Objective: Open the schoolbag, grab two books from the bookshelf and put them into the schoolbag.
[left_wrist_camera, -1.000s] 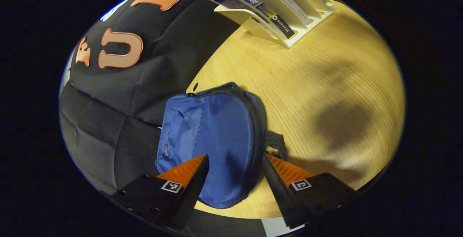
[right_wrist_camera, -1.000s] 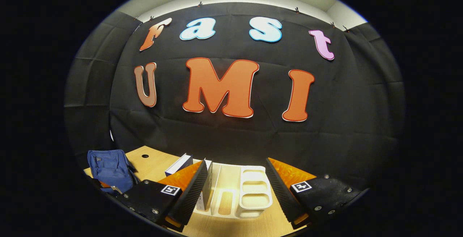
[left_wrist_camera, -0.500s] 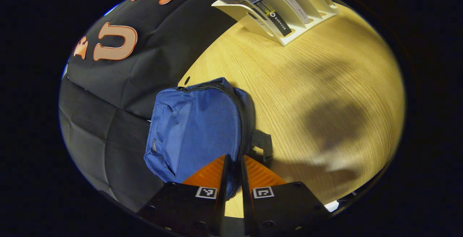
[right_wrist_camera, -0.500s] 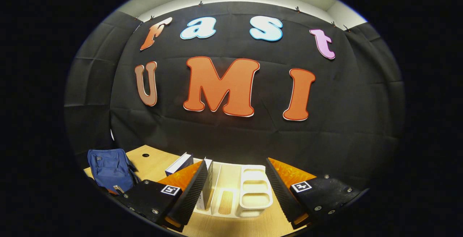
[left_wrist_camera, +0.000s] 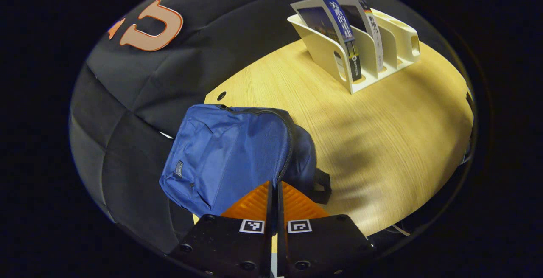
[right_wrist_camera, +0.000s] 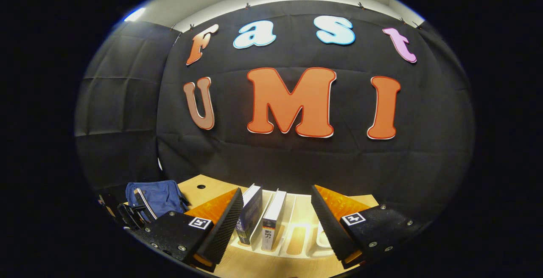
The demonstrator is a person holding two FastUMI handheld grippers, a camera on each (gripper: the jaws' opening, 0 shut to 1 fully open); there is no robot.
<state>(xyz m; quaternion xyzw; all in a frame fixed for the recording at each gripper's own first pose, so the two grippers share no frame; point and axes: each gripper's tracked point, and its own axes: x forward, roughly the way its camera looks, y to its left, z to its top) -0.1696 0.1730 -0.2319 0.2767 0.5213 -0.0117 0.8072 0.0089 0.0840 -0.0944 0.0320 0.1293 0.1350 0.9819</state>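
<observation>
two books are held upright in the white bookshelf; the blue schoolbag is pinched by the closed left gripper; the right gripper is spread wide.

Left gripper view: scene being looked down on from above table, close over schoolbag at 6 o'clock, bookshelf being seen farther off at 1 o'clock.

Right gripper view: scene being viewed low and level, booth wall being faced, bookshelf near at 6 o'clock, schoolbag at 8 o'clock.

Schoolbag, bookshelf, table being shared by both views.
</observation>
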